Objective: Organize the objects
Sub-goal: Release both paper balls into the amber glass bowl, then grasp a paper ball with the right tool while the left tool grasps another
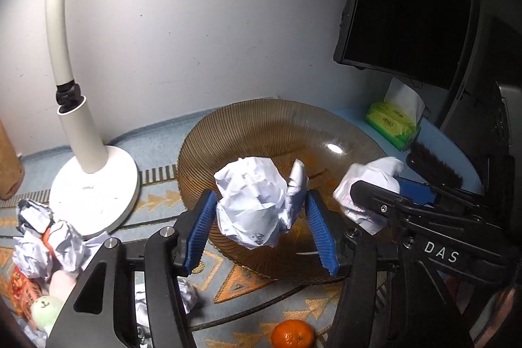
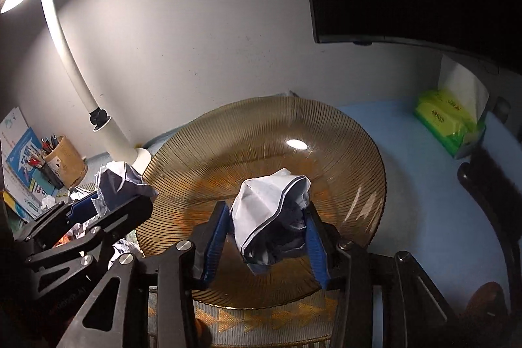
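A crumpled white paper ball (image 1: 254,204) hangs between the blue pads of my left gripper (image 1: 261,198), over the near half of a ribbed amber glass plate (image 1: 261,126). The jaws stand apart, with a gap showing at the right pad. My right gripper (image 2: 265,207) is over the same plate (image 2: 261,126). A second crumpled paper (image 2: 270,211), white with a dark edge, sits loosely between its pads, clear of the left one. Each gripper shows in the other's view: the right one (image 1: 381,188) with its paper (image 1: 372,185), the left one (image 2: 111,201) with its ball (image 2: 120,181).
A white desk lamp (image 1: 94,194) stands left of the plate. More crumpled papers (image 1: 49,237) lie at the left and a tangerine (image 1: 292,333) in front. A green tissue box (image 2: 447,123), a dark brush (image 1: 434,165), a monitor (image 1: 407,5) and a pen holder (image 2: 65,158) stand around.
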Demonstrator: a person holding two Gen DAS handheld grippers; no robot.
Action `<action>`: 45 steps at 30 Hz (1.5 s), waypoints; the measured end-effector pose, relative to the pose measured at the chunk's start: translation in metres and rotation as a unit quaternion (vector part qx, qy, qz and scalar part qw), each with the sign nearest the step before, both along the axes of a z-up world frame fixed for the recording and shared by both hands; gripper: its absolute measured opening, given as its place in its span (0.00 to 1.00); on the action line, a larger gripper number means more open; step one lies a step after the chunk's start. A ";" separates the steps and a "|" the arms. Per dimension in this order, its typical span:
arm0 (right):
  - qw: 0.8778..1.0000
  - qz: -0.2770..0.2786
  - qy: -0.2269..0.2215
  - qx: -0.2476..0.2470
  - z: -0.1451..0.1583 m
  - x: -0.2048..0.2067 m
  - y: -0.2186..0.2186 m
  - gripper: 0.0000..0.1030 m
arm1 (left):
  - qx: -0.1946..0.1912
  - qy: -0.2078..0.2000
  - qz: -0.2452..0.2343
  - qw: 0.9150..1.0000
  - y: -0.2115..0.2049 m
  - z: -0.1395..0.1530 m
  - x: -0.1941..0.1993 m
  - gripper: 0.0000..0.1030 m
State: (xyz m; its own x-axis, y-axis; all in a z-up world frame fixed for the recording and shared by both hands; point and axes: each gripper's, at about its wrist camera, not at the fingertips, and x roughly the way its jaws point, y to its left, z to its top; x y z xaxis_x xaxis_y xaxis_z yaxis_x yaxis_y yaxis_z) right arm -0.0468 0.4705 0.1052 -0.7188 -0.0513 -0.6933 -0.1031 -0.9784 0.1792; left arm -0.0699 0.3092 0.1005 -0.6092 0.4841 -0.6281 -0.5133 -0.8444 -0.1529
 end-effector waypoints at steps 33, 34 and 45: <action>0.990 0.124 0.044 0.055 -0.053 0.128 -0.132 0.65 | 0.000 -0.028 0.250 0.968 -0.300 -0.067 0.139 0.97; 0.989 0.126 0.039 0.064 -0.056 0.127 -0.135 0.65 | 0.000 -0.027 0.242 0.970 -0.299 -0.067 0.139 0.97; 0.983 0.176 -0.025 -0.046 -0.057 0.100 -0.164 0.65 | 0.036 -0.063 0.208 0.976 -0.296 -0.056 0.097 0.97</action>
State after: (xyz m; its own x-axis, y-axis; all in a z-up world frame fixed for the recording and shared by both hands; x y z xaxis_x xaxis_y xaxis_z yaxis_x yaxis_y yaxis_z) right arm 0.0532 0.3069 0.0484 -0.6111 -0.3543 -0.7078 0.2279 -0.9351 0.2712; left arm 0.0266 0.0129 0.0445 -0.6825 0.2571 -0.6842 -0.1029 -0.9606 -0.2583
